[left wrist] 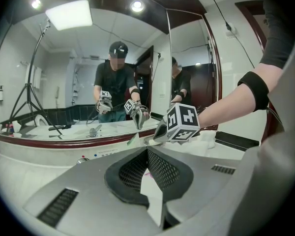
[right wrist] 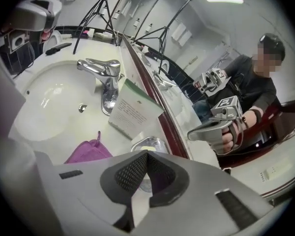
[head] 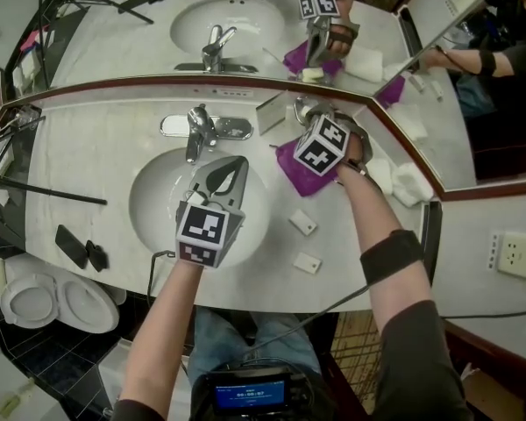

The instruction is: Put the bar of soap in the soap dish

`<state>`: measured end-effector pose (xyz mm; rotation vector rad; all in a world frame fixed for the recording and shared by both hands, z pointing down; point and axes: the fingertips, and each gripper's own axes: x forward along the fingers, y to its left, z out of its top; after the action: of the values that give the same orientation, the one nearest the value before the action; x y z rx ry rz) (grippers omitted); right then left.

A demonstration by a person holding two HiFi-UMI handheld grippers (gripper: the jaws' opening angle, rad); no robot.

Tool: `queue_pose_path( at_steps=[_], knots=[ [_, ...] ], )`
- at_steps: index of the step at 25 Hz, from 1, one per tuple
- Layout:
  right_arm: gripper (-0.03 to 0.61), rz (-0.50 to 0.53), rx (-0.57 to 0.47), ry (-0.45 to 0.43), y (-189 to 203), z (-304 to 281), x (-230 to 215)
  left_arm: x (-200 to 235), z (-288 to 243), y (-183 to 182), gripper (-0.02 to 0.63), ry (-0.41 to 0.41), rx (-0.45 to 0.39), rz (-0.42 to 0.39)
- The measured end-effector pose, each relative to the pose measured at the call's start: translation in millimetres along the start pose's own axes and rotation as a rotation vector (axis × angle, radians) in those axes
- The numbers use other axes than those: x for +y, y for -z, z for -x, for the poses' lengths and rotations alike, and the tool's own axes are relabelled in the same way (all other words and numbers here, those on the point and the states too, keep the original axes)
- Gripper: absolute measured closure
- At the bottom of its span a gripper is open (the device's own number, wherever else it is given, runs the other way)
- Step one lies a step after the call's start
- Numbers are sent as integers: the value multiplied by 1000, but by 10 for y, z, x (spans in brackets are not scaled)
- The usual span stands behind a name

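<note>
The right gripper [right wrist: 147, 154] has its jaws pressed together with nothing between them. Its tips are poised over the soap dish [right wrist: 160, 141], and I cannot tell whether they touch it. The dish sits right of the tap [right wrist: 104, 77], hard against the foot of the mirror [right wrist: 152, 90], and the bar of soap [right wrist: 145, 145] lies pale inside it.

The dish is hemmed in. The mirror is behind it, a leaning card [right wrist: 133, 113] stands between it and the tap, and a purple cloth [right wrist: 88, 152] lies on its near side, under the gripper. Further right of the tap, toward the front edge of the counter [head: 105, 139], the surface is mostly bare, with two small white packets [head: 302, 223] on it.

The left gripper [left wrist: 147, 151] is also closed and empty. It hangs over the sink basin [head: 158, 209] in front of the tap, well apart from the dish.

In the head view the right gripper and its hand cover most of the dish, and the soap shows only as a reflection in the mirror. The left gripper view shows the right gripper's body but not the dish behind it. Only the right gripper view shows the soap in the dish directly.
</note>
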<state>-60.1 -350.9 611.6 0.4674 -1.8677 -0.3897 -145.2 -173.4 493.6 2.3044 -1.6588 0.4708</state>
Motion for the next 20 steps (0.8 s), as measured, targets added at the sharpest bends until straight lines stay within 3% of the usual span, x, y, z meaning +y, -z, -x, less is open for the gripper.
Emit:
queue_pose_path(
  at_steps=[4, 20],
  knots=[
    [562, 56, 7, 23, -23, 147, 11, -62, 64, -11, 614, 4, 2, 0],
    [557, 50, 33, 29, 128, 260, 18, -124, 156, -53, 614, 4, 3, -6]
  ],
)
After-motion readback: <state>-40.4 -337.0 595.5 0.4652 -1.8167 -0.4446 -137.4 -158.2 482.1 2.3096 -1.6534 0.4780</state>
